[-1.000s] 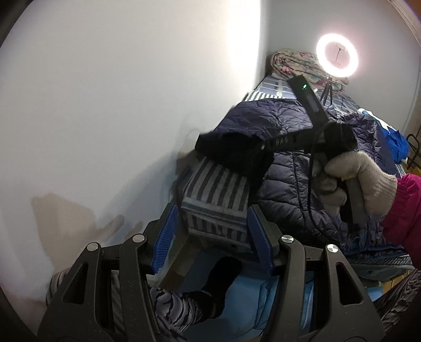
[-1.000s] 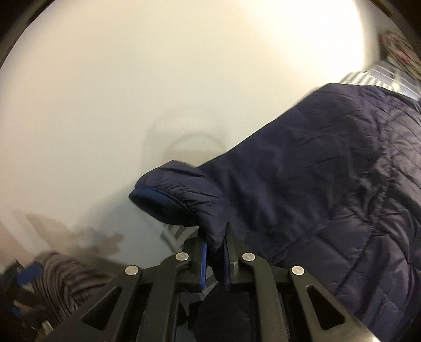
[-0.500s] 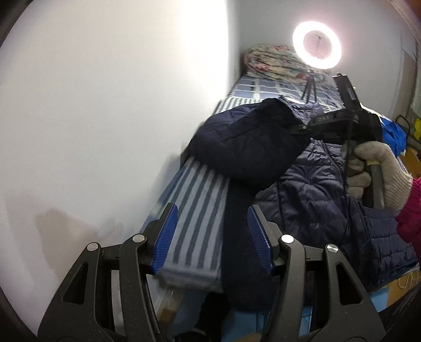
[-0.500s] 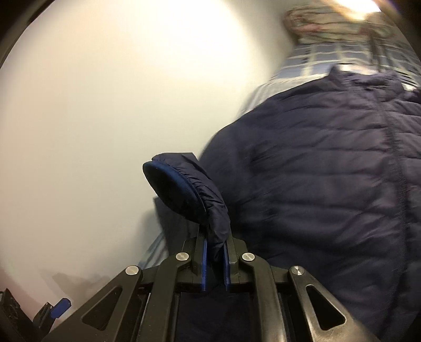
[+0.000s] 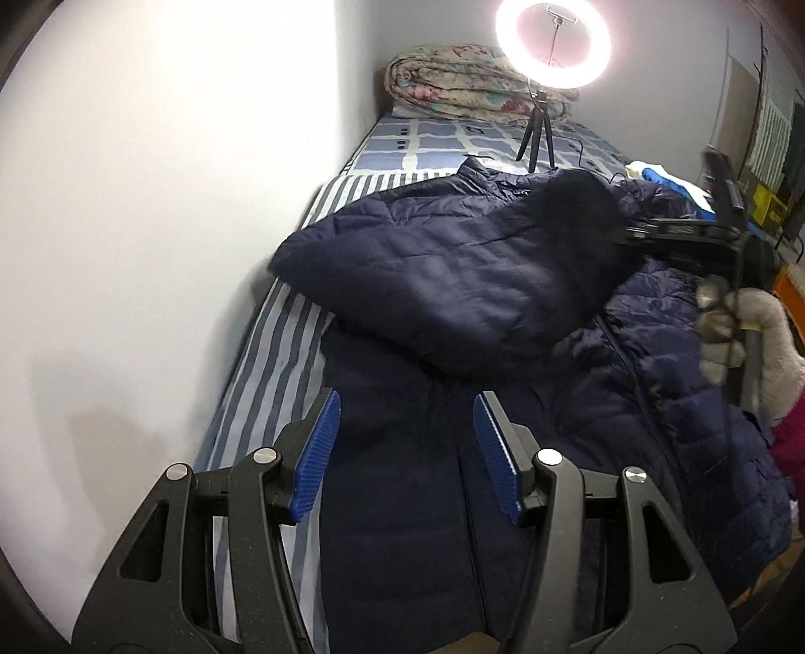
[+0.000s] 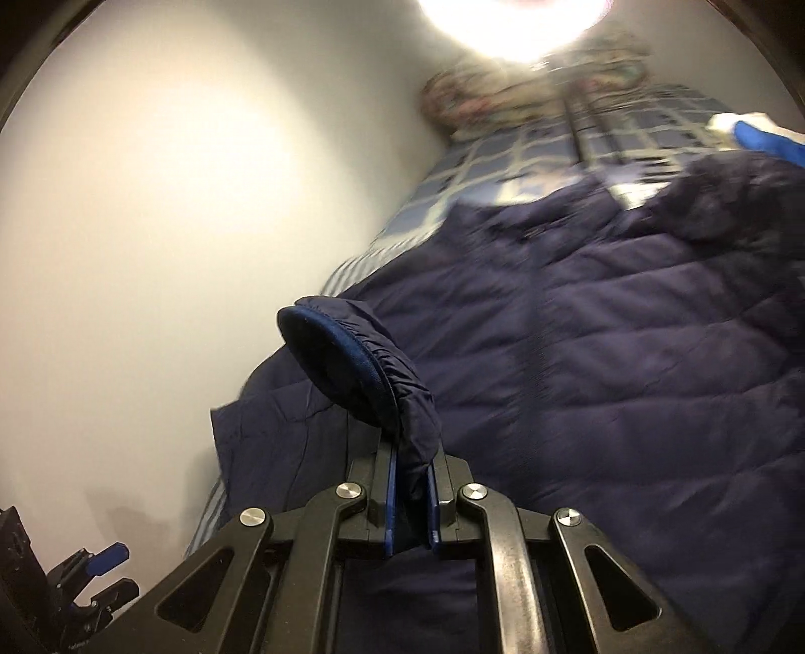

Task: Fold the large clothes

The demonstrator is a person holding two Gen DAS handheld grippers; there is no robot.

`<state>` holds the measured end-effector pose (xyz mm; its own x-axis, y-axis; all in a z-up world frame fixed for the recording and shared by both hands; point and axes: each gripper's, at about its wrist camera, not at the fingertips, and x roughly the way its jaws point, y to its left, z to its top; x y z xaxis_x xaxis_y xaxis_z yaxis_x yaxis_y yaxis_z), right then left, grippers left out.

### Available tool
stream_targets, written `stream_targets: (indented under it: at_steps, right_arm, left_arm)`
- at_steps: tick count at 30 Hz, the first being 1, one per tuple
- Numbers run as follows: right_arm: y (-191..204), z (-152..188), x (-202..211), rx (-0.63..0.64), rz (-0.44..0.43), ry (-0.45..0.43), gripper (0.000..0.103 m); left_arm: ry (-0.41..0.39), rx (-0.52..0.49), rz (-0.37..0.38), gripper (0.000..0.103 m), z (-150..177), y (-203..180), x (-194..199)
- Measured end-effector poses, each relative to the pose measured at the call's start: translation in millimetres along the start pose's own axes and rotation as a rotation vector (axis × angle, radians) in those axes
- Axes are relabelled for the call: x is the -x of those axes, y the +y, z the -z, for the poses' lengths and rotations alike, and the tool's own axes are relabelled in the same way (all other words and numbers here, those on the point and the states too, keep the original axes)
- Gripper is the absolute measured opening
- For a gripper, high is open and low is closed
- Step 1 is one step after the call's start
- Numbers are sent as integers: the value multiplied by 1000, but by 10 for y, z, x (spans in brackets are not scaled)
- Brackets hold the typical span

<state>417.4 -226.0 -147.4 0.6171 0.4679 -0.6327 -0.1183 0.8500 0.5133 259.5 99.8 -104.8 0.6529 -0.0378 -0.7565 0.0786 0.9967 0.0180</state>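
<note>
A large navy quilted jacket [image 5: 503, 322] lies on the bed, front up. My right gripper [image 6: 410, 495] is shut on the cuff [image 6: 362, 372] of its sleeve and holds that sleeve raised and drawn across the jacket's body. In the left wrist view the right gripper [image 5: 624, 234] shows at the right, in a gloved hand, with the sleeve [image 5: 453, 281] draped from it. My left gripper [image 5: 405, 447] is open and empty, above the jacket's lower part near the bed's foot.
The bed [image 5: 271, 372] with a striped sheet runs along a white wall [image 5: 151, 201] on the left. A ring light on a tripod [image 5: 551, 37] and a rolled floral quilt [image 5: 453, 80] stand at the far end. Blue cloth [image 5: 669, 183] lies far right.
My right gripper has carried the sleeve from the bed's wall side up and across the jacket toward the right. My left gripper has moved forward over the jacket's lower part, still open.
</note>
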Motion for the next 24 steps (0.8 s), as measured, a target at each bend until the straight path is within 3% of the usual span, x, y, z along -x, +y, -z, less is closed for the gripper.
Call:
stream_targets:
  at_steps: [6,11,18,22,24]
  right_arm:
    - [-816,-64,26,-115,118,-40,7]
    - [-1095,-27,30,-163,153,-51,7]
    - [-1206,6,-178,-174,266,7,10]
    - [-1205,-7,-86,-181,333,9,30]
    - [-1151,-2,40,-166,347,22,33]
  left_arm:
    - [12,0,-3,58,-295,28,-566]
    - [44,-9,-1,58,-433,-76,-955]
    - [17,-77,18,58,-408,-296,-865]
    - [-1,-75,24,58,-426,-324,-714]
    - [-14,-76,34,58,-440,-342,-617]
